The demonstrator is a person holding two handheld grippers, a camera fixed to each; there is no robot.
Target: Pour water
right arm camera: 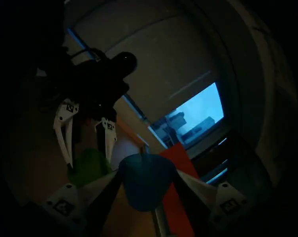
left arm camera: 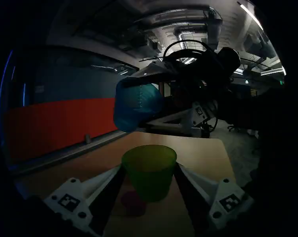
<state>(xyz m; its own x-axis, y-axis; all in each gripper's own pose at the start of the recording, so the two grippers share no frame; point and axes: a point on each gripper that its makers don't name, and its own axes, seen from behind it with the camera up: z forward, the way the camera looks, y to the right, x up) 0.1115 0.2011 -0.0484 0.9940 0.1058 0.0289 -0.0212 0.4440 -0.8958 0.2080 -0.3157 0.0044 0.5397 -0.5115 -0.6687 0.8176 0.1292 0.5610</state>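
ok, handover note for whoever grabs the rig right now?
Left tongs: shut on the green cup, which stands upright on the table.
Right tongs: shut on the blue cup, held tilted in the air above and beyond the green cup.
Done: both cups gripped, blue cup raised. No stream visible; too dark to judge water levels.
Left: pour into the green cup, then set the blue cup down.
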